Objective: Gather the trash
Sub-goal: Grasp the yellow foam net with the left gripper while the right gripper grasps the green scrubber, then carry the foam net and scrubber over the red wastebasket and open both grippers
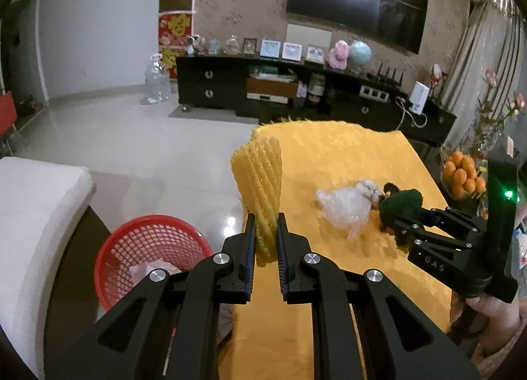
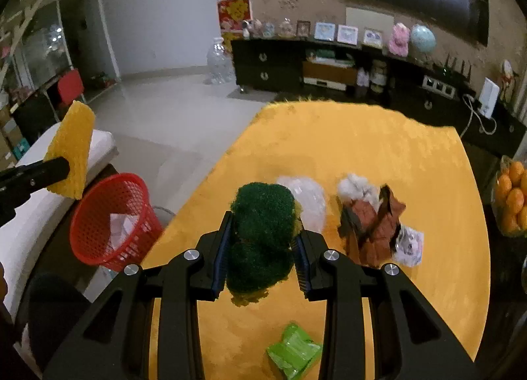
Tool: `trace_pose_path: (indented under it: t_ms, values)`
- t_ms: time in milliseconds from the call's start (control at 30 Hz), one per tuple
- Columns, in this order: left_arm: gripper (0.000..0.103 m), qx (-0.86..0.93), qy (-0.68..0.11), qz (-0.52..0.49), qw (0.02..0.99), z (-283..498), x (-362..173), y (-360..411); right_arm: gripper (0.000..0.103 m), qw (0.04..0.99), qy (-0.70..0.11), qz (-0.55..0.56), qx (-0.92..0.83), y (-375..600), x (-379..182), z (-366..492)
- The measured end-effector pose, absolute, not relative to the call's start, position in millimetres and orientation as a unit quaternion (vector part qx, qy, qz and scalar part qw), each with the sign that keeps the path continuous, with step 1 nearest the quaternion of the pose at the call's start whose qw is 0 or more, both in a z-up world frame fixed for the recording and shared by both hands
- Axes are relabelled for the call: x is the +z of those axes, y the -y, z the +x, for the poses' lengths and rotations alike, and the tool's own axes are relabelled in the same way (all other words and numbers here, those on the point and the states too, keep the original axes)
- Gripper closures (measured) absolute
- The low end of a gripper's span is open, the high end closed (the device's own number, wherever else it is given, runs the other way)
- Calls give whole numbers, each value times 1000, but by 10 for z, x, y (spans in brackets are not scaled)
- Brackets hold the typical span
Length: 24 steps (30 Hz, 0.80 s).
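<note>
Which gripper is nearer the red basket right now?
Left. The left gripper, shut on the yellow foam net, is beside the red basket; the right gripper, holding the green scouring pad, is farther over the table.

Black tongs point(image 1: 266, 245), silver screws, blue-edged ribbed pads point(image 2: 219, 261)

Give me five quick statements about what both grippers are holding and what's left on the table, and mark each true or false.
1. The left gripper holds a yellow foam net. True.
2. The right gripper is empty. False: it is shut on a green scouring pad.
3. The red basket sits on the table. False: it stands beside the yellow table, lower down.
4. The basket already has white paper inside. True.
5. A green wrapper lies on the table. True.
</note>
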<state>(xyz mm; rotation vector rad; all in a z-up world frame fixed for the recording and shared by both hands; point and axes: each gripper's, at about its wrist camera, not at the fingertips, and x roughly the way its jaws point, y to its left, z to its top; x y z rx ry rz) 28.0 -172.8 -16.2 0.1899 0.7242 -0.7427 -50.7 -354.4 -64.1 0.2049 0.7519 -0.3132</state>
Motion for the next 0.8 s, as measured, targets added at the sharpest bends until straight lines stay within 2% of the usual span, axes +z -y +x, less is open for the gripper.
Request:
trace_pose_path:
  t_ms: [800]
  values:
    - [92,-277,-332,52,900,466,130,975,70,938,-332,55,-80,2932,-94,-12]
